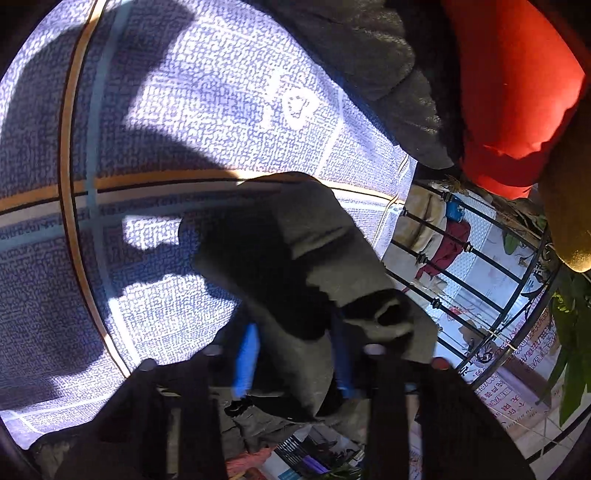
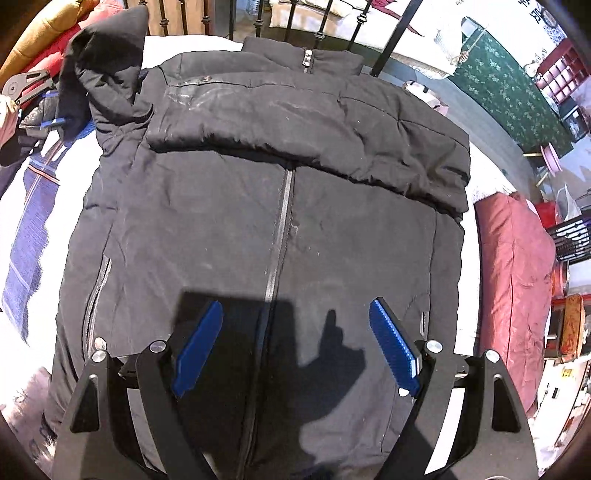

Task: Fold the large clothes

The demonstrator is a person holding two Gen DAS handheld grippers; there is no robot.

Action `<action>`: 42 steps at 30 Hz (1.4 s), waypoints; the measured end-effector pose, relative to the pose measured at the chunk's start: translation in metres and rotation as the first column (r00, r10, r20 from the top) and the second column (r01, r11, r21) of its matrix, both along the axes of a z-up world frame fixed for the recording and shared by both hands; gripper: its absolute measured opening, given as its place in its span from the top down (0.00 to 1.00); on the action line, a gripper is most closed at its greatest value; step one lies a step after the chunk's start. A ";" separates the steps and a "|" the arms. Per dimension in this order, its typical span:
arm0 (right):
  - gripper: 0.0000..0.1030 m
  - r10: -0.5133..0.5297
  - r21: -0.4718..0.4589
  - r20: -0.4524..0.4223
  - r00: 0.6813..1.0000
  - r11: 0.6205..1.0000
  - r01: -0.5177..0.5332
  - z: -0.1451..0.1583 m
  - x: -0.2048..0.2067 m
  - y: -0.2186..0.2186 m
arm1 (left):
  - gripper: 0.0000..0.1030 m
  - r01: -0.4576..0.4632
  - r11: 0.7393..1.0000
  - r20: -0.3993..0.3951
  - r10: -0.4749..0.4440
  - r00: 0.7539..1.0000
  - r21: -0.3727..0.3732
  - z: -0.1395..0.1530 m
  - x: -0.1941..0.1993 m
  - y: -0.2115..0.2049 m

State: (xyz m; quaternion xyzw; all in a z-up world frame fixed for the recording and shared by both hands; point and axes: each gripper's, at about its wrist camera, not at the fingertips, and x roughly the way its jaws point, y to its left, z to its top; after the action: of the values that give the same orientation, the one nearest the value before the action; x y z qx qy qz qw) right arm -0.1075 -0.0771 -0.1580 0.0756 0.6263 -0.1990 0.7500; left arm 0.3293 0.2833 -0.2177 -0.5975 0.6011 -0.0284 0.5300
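Note:
A large black padded jacket lies front up on the bed, zipper closed and collar at the far end. One sleeve is folded across the chest. The other sleeve is lifted at the far left, where my left gripper holds it. In the left wrist view the dark sleeve cuff fills the gap between the blue pads of my left gripper, which is shut on it. My right gripper hangs open above the jacket's lower front, nothing between its fingers.
The blue and white patterned bedspread lies under the jacket. Red clothing and a dark grey garment are piled at the bed's far side. A black iron bed rail runs behind the collar. A maroon padded item lies along the right edge.

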 end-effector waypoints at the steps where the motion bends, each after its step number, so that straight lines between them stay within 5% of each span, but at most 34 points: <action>1: 0.21 -0.003 0.000 -0.001 1.000 1.000 0.003 -0.001 -0.001 0.000 | 0.80 0.003 1.000 0.012 -0.003 1.000 0.008 0.002 0.001 -0.001; 3: 0.21 -0.008 0.002 -0.002 1.000 1.000 0.008 -0.001 -0.002 -0.001 | 0.82 0.039 0.996 0.061 -0.044 0.997 0.079 0.018 0.001 0.005; 5: 0.21 -0.010 0.005 0.007 1.000 1.000 0.009 0.000 0.000 -0.002 | 0.83 0.113 0.967 0.123 -0.144 0.982 0.230 0.046 0.000 0.010; 6: 0.21 -0.009 0.006 0.013 1.000 1.000 0.009 0.001 0.001 -0.002 | 0.84 0.151 0.931 0.150 -0.210 0.966 0.331 0.063 -0.001 0.013; 10: 0.21 0.009 0.014 0.034 0.999 1.000 -0.010 0.003 0.009 -0.001 | 0.84 0.174 0.688 0.248 -0.468 0.849 0.704 0.157 -0.022 0.022; 14: 0.21 0.025 0.046 0.048 0.999 0.999 -0.028 0.001 0.020 0.001 | 0.85 0.082 0.547 0.290 -0.558 0.777 0.833 0.223 -0.049 0.038; 16: 0.21 0.028 0.058 0.053 0.998 0.998 -0.031 0.000 0.025 0.002 | 0.85 0.073 0.528 0.279 -0.555 0.783 0.846 0.235 -0.056 0.054; 18: 0.21 0.041 0.067 0.063 0.997 0.997 -0.045 0.001 0.031 0.004 | 0.86 0.063 0.538 0.267 -0.511 0.817 0.840 0.234 -0.060 0.071; 23: 0.21 0.061 0.073 0.082 0.995 0.995 -0.067 0.005 0.035 0.007 | 0.86 0.039 0.517 0.199 -0.397 0.896 0.855 0.215 -0.078 0.104; 25: 0.21 0.056 0.075 0.086 0.995 0.995 -0.062 0.007 0.033 0.005 | 0.87 0.039 0.479 0.171 -0.387 0.906 0.877 0.211 -0.082 0.102; 26: 0.21 0.048 0.073 0.088 0.995 0.996 -0.055 0.008 0.030 0.003 | 0.87 0.047 0.435 0.152 -0.412 0.899 0.899 0.213 -0.083 0.092; 29: 0.21 0.010 0.082 0.088 0.996 0.996 -0.017 0.007 0.021 -0.007 | 0.87 0.041 0.334 0.155 -0.537 0.829 0.942 0.235 -0.087 0.050; 32: 0.21 -0.039 0.102 0.078 0.996 0.994 0.031 0.002 0.013 -0.018 | 0.87 0.036 0.340 0.205 -0.646 0.735 0.940 0.256 -0.091 -0.001; 38: 0.21 -0.112 0.119 0.080 0.990 0.988 0.102 -0.001 -0.002 -0.037 | 0.87 0.104 0.460 0.346 -0.782 0.519 0.882 0.285 -0.094 -0.120; 42: 0.21 -0.161 0.112 0.091 0.983 0.982 0.151 0.002 -0.015 -0.051 | 0.86 0.166 0.473 0.393 -0.846 0.362 0.865 0.290 -0.101 -0.208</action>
State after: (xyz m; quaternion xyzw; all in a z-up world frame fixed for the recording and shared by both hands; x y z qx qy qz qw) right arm -0.1227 -0.1278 -0.1564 0.1735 0.5899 -0.2201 0.7573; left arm 0.2285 0.0754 0.0724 -0.0161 0.4205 -0.2426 0.8741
